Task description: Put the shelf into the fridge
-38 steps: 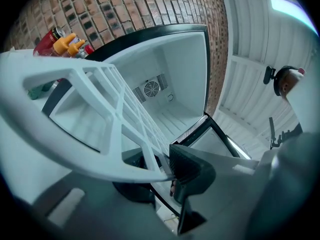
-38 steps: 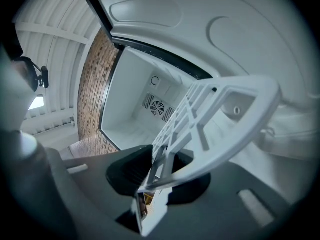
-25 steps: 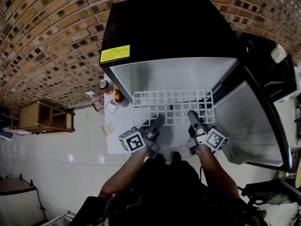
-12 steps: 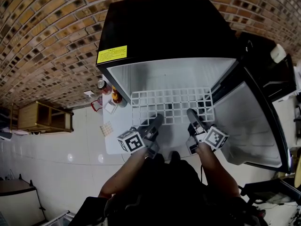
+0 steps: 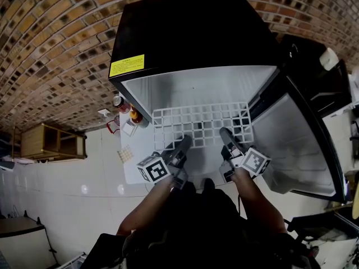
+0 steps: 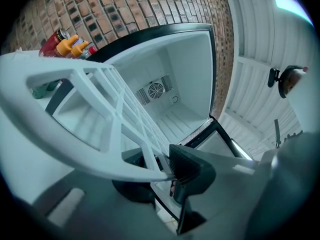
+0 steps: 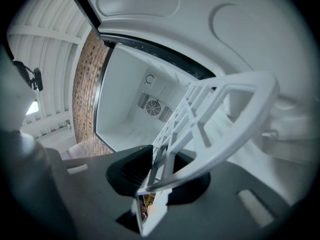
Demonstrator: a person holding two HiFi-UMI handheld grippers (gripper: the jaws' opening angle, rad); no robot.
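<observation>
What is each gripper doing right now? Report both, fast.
Left gripper: closed on the rim of the shelf.
Right gripper: jaws closing, clamped on the shelf's rim.

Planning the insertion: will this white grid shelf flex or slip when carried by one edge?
Probably stiff: the white grid shelf lies flat with no visible sag. Likely light, being mostly open lattice. It looks smooth, so it might slip in a pinch grip.

We see the white grid shelf (image 5: 202, 125) held roughly level, its far edge reaching into the mouth of the black fridge (image 5: 196, 32), whose door stands open.
</observation>
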